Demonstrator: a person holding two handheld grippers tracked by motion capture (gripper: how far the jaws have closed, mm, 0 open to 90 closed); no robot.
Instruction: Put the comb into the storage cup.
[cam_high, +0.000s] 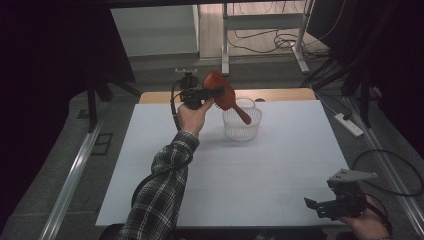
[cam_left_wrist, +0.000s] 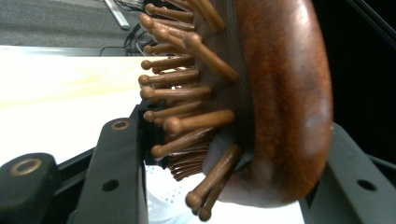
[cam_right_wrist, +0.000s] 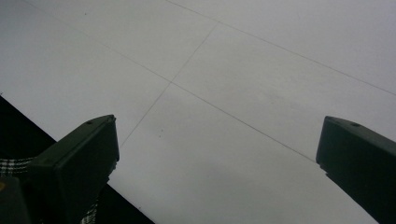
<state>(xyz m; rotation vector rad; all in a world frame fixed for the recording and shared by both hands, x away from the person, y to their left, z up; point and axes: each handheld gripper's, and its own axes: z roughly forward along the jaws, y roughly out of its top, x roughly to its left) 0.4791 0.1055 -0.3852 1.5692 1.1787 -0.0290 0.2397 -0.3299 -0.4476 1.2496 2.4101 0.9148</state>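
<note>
My left gripper (cam_high: 212, 93) is held up over the far part of the table, shut on the head of a reddish-brown wooden hairbrush (cam_high: 221, 92). The brush's handle (cam_high: 243, 117) slants down to the right over the mouth of a white perforated basket (cam_high: 241, 127). In the left gripper view the brush head (cam_left_wrist: 285, 98) sits between the black jaws of the left gripper (cam_left_wrist: 229, 128), its round-tipped bristles (cam_left_wrist: 182, 93) pointing left, with a bit of the basket (cam_left_wrist: 163, 198) below. My right gripper (cam_high: 314, 207) stays low at the table's near right corner, open. In the right gripper view nothing lies in the right gripper (cam_right_wrist: 219, 140).
A white sheet covers the table (cam_high: 280, 165), with a wooden edge (cam_high: 280, 94) showing at the back. On the floor to the right lie a power strip (cam_high: 350, 125) and cables (cam_high: 395, 170). Metal frame legs (cam_high: 225, 45) stand behind the table.
</note>
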